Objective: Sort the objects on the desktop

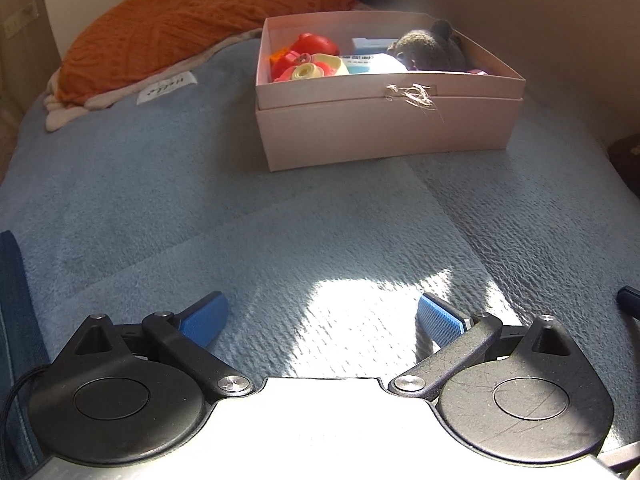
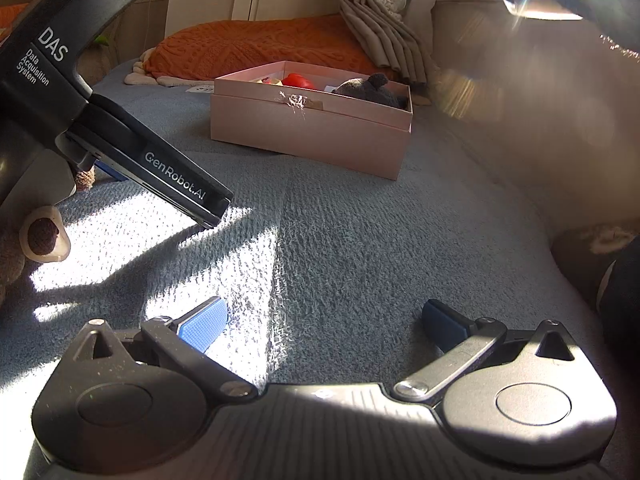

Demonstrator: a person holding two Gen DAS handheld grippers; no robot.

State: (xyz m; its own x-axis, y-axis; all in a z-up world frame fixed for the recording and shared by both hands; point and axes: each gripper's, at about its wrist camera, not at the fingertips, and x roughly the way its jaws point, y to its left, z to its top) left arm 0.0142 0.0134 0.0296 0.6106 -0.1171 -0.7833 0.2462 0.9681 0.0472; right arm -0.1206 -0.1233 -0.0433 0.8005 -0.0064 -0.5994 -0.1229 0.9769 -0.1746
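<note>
Both the left gripper [image 1: 322, 318] and right gripper [image 2: 324, 322] are hovering spread and empty, while a soft, light brown plush toy [image 2: 24, 248] is lying left of the right one, best pinched at its squashy body.

The blanket [image 1: 200, 208] is fuzzy, matt cloth. The box [image 1: 384, 136] is smooth matt cardboard. At upper left, the orange pillow [image 1: 180, 20] is textured knitted cloth.
</note>
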